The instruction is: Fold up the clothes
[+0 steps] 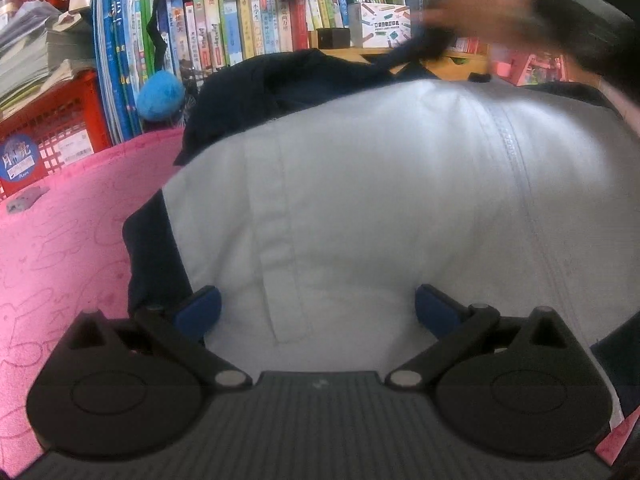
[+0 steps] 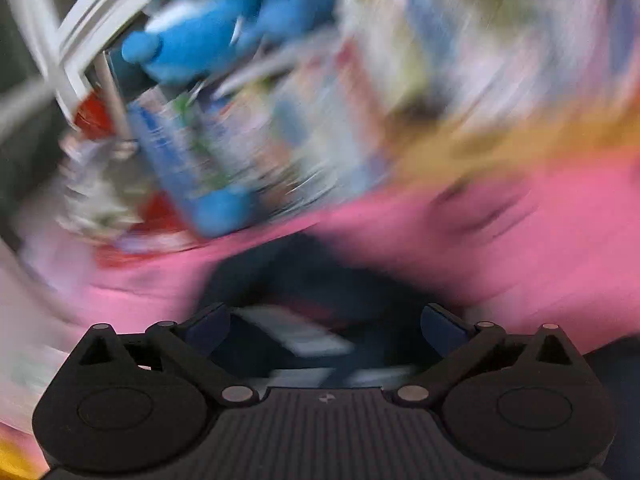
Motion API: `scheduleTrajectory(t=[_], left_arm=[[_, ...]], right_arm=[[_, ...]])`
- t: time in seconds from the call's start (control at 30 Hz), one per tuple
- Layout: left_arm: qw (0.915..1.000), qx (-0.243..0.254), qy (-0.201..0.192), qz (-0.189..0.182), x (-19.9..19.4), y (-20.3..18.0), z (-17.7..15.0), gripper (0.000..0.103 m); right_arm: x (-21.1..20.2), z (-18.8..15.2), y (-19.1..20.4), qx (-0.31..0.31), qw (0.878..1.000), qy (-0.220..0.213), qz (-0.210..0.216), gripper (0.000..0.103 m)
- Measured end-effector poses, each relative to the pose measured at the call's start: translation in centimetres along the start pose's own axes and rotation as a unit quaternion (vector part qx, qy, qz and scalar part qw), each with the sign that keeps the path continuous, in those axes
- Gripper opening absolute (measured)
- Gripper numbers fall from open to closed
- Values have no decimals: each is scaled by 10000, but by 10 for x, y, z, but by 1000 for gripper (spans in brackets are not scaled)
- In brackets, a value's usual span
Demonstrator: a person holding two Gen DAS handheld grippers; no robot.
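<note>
Lying across a pink cloth (image 1: 60,248), the garment (image 1: 380,200) fills most of the left wrist view: a pale grey-white panel with navy fabric (image 1: 280,80) bunched at its far end and a navy strip down its left edge. The left gripper (image 1: 318,312) hovers over the near hem, blue pads (image 1: 202,308) spread wide with nothing between them. The right gripper (image 2: 324,330) also stands apart and empty in its own heavily blurred view, with dark cloth below it.

Soft and limp is how this garment should handle: light, easily creased, likely to sag and slide wherever it is unsupported. A pinch at a hem, a seam or a corner would hold best, since doubled cloth gives the pads something to bite. The flat middle of the panel offers no such purchase.

Its long axis runs away from the left camera, near hem toward the navy end by the bookshelf (image 1: 240,28). A stitched seam (image 1: 516,160) and a placket-like strip (image 1: 280,260) both follow that line. A blurred hand (image 1: 480,16) appears to lift a navy piece at the far right; what it grips exactly cannot be told.
</note>
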State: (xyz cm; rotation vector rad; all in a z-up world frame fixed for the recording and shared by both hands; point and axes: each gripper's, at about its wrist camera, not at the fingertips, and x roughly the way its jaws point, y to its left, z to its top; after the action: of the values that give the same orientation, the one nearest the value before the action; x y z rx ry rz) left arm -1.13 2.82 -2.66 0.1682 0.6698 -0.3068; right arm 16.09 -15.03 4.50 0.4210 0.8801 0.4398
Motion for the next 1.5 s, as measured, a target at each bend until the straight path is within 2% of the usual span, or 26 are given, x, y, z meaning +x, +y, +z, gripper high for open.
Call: scheduleTrajectory(t=[0.03, 0.07, 0.1, 0.13, 0.17, 0.2, 0.27, 0.33, 0.37, 0.4, 0.47, 0.5, 0.53, 0.6, 0.63, 0.73, 0.83, 0.93, 1.0, 1.1, 1.2, 1.27, 1.37, 1.4, 1.43, 1.5], left_arm=[[10000, 1, -1, 3, 0, 0, 0, 103], [10000, 3, -2, 6, 0, -1, 0, 103], [10000, 4, -5, 9, 0, -1, 0, 103], [10000, 0, -3, 10, -1, -1, 0, 103], [10000, 0, -3, 16, -1, -1, 0, 103], [10000, -2, -6, 22, -1, -1, 0, 103], [10000, -36, 6, 9, -1, 0, 1, 103], [10000, -94, 25, -24, -1, 1, 1, 103], [9999, -122, 35, -48, -1, 2, 1, 103], [9999, -125, 36, -52, -1, 2, 2, 103], [9999, -125, 35, -51, -2, 2, 2, 103], [9999, -127, 35, -51, -3, 2, 2, 103], [9999, -128, 35, -52, -3, 2, 2, 103], [9999, -132, 35, -53, -3, 1, 2, 103], [9999, -127, 34, -56, -4, 1, 2, 103], [9999, -133, 36, -60, -5, 1, 3, 103], [9999, -136, 34, -58, -7, 0, 4, 103], [9999, -141, 35, -58, -8, 1, 6, 103], [9999, -143, 35, -57, -8, 1, 7, 103], [9999, -145, 36, -55, -8, 1, 9, 103], [9999, -142, 35, -60, -9, 2, 9, 103], [9999, -132, 35, -71, -10, 3, 9, 103], [9999, -128, 35, -75, -12, 3, 9, 103], [9999, -129, 35, -75, -12, 3, 9, 103], [9999, -130, 35, -75, -13, 3, 9, 103], [9999, -133, 36, -74, -11, 5, 11, 103]], right_arm=[[29, 9, 8, 266, 9987, 344, 278, 103], [56, 21, 19, 303, 9976, 567, 244, 103], [78, 29, 32, 184, 9974, 694, 32, 92], [100, 37, 48, -41, 9970, 709, -316, 38], [119, 46, 64, -261, 9952, 664, -673, 7], [130, 59, 81, -372, 9937, 597, -878, 7], [137, 84, 130, -720, 9924, 313, -951, 7], [126, 95, 193, -1566, 9863, -10, -510, 8], [117, 91, 224, -2139, 9765, -157, -200, 10], [110, 86, 251, -2627, 9645, -249, 67, 14], [103, 72, 275, -3143, 9487, -103, 339, 28], [102, 65, 277, -3298, 9433, 14, 382, 45], [101, 59, 273, -3405, 9396, 71, 351, 59], [90, 48, 249, -3534, 9354, 82, 87, 70], [84, 45, 234, -3541, 9351, 90, -74, 72], [58, 51, 162, -3176, 9458, 105, -674, 82], [16, 53, 81, -2663, 9531, -93, -1436, 83], [-25, 38, -4, -2250, 9475, -167, -2266, 84], [-41, 16, -49, -2150, 9414, 72, -2596, 84], [-51, -25, -83, -2198, 9391, 415, -2607, 84], [-47, -47, -82, -2349, 9443, 282, -2288, 86], [-31, -51, -78, -2317, 9454, 325, -2268, 87], [-15, -50, -73, -2556, 9316, 238, -2574, 57], [-15, -47, -73, -2609, 9269, 129, -2695, 37], [-22, -41, -74, -2559, 9238, -66, -2849, 27], [-35, -28, -76, -2453, 9157, -457, -3151, 25]])
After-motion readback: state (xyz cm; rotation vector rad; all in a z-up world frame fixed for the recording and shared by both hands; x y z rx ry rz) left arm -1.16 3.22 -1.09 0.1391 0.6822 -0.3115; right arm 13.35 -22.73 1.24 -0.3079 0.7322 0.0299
